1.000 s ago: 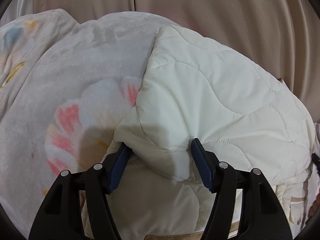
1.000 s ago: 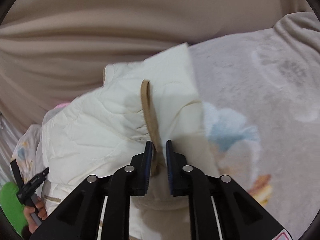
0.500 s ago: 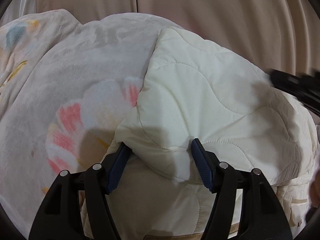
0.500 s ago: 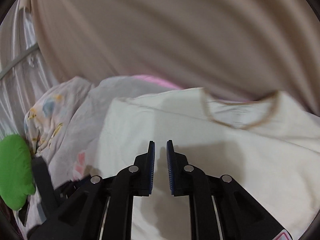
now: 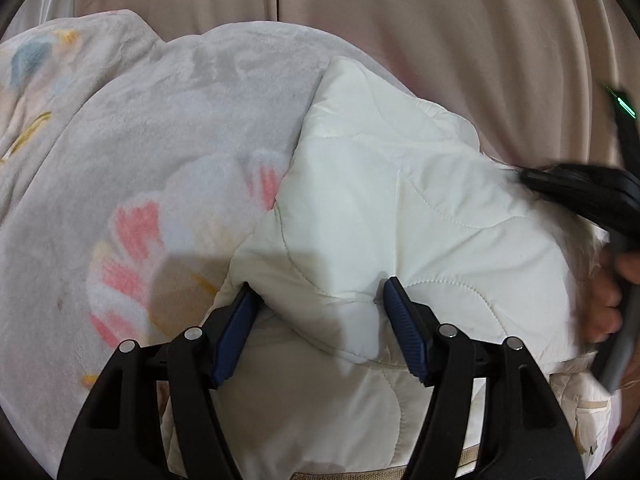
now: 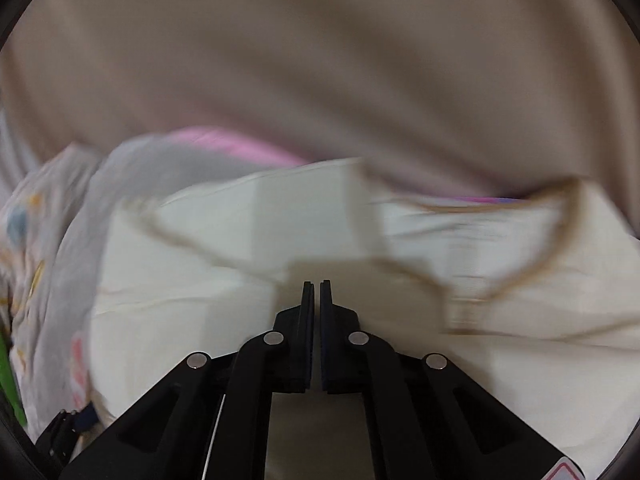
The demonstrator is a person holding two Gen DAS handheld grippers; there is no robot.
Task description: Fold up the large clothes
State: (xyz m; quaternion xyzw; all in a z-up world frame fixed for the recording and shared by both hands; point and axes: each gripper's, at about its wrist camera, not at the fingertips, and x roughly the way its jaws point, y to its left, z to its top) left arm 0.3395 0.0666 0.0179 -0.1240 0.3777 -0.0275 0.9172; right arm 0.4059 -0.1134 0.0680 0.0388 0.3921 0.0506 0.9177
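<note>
A cream quilted jacket [image 5: 420, 208] lies folded over on a grey flower-print blanket [image 5: 160, 140]. My left gripper [image 5: 319, 288] is shut on a thick fold at the jacket's near edge, and both blue pads dent the padding. In the right wrist view, blurred by motion, the jacket [image 6: 180, 312] shows its tan-trimmed neckline [image 6: 560, 240]. My right gripper [image 6: 317, 283] hovers over it, its jaws closing to a thin slit with nothing between them. Its black body [image 5: 580, 188] and the hand [image 5: 604, 300] holding it show at the right edge of the left wrist view.
A beige curtain [image 5: 440, 20] hangs right behind the bed and fills the top of both views [image 6: 320, 60]. Pink fabric [image 6: 240, 144] peeks out behind the jacket. Something green [image 6: 8, 380] sits at the far left, near my left gripper [image 6: 60, 428].
My right gripper has let go of the tan strap, swung across over the jacket and shut with nothing in it. It now enters the left wrist view. The left gripper has kept its hold.
</note>
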